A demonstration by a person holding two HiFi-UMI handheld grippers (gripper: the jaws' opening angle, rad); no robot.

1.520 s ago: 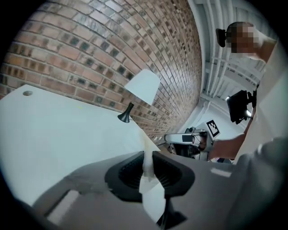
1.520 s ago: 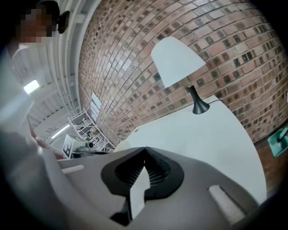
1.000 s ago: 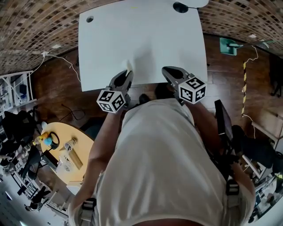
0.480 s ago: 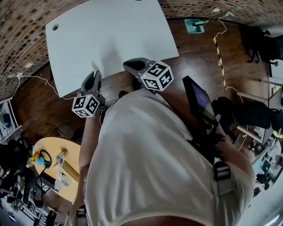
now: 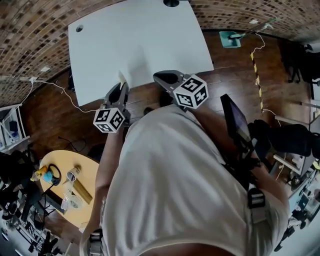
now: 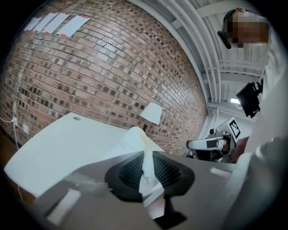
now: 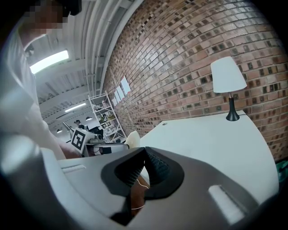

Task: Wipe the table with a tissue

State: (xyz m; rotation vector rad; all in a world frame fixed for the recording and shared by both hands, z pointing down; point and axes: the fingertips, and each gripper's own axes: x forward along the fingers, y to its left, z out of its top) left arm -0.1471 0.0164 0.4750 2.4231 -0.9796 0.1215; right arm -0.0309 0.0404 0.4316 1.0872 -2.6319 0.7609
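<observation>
Item, left tongs [image 6: 145,167]: I held a white tissue [image 6: 135,139] pinched between them, its crumpled end poking up at frame centre, at the near edge of the white desk [image 6: 63,143]. Item, right tongs [image 7: 142,167]: lower centre, tips pressed together, nothing between. Item, lamp [image 7: 228,78]: stood upper right on the desk.

lamp [image 5: 171,2] cut off at top, tissue [image 6: 135,137] btm hidden in left gripper [image 6: 144,156] jaws
</observation>
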